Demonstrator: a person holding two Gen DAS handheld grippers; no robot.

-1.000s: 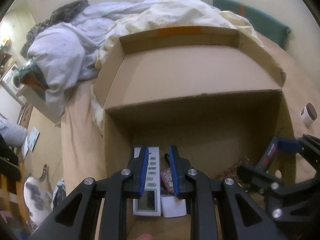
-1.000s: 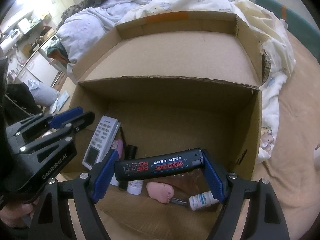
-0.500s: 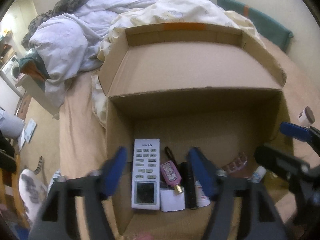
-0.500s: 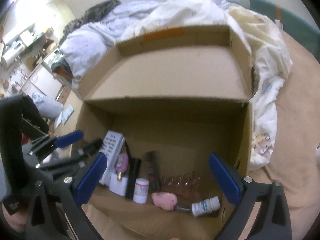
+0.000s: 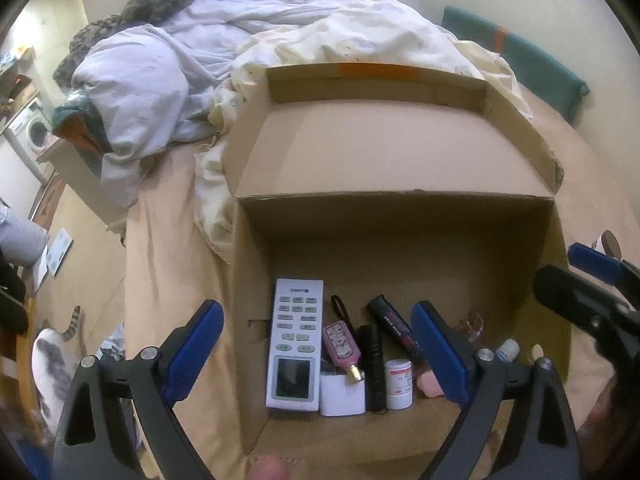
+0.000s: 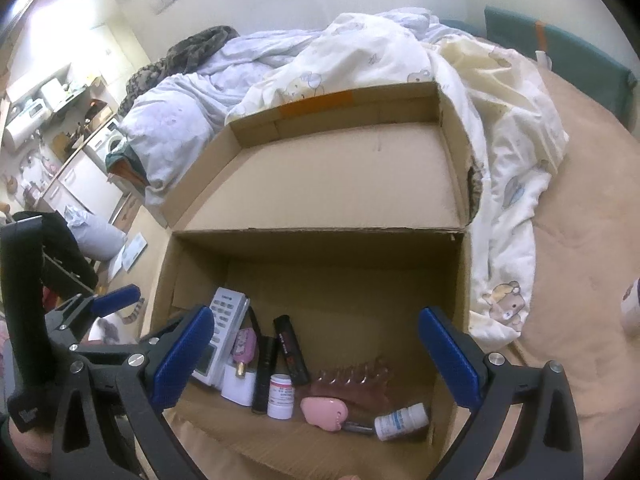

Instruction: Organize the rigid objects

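Observation:
An open cardboard box [image 5: 400,160] [image 6: 344,184] lies on a bed. On its floor lie a white remote [image 5: 296,340] [image 6: 222,332], a pink bottle [image 5: 342,346] [image 6: 244,346], a white block [image 5: 342,396], a slim black tube [image 5: 374,364] [image 6: 266,372], a black marker with red print [image 5: 396,330] [image 6: 290,350], a small white jar [image 5: 399,384] [image 6: 280,396], a pink case [image 6: 324,410], a clear hair claw [image 6: 352,376] and a white bottle [image 6: 402,422]. My left gripper [image 5: 318,354] is open and empty above the box front. My right gripper [image 6: 320,356] is open and empty too.
Crumpled blue and cream duvets [image 5: 224,60] [image 6: 400,52] lie behind and beside the box. A small cup [image 5: 606,242] stands on the tan sheet at the right. A teal headboard cushion [image 5: 520,60] is at the back. The floor [image 5: 72,264] is at the left.
My right gripper opened and let go of the black marker, which now lies in the box. My left gripper opened too. Both pulled back and up from the box.

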